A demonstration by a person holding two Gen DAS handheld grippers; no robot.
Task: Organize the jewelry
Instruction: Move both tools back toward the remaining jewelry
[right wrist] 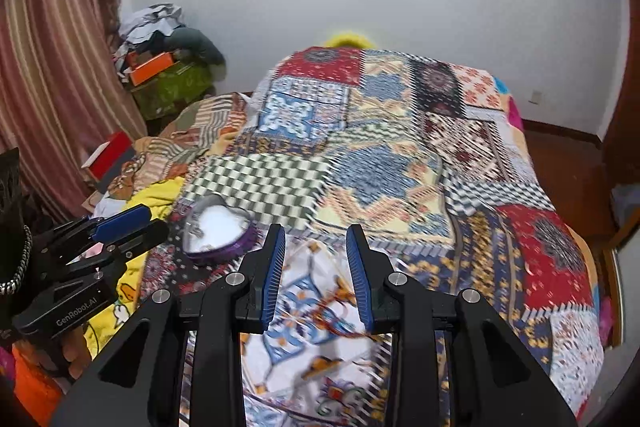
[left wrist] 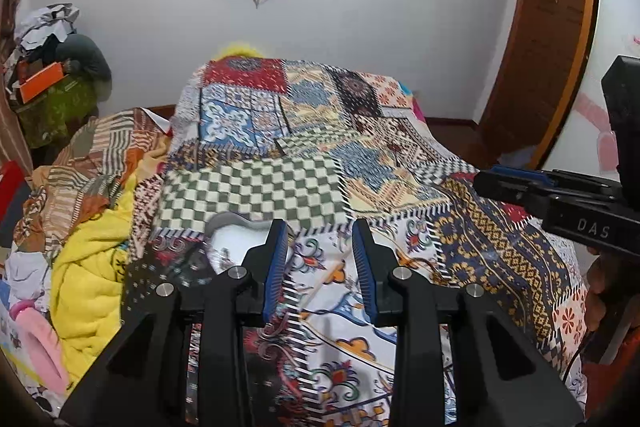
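Both tongs, left (left wrist: 320, 267) and right (right wrist: 316, 267), gape empty; the heart-shaped jewelry box (right wrist: 218, 231) sits at ten o'clock on the soft bed quilt (right wrist: 400, 167) (could tip when nudged)

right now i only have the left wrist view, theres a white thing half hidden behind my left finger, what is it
Observer: A heart-shaped box, white on top, lying on the patchwork bedspread.
Operator: any colour on its side
Observer: Yes, a purple band runs round its near wall.
Operator: is my left gripper closed
Observer: The right wrist view shows the left gripper pointing toward the box, but I cannot tell its jaw gap from there.
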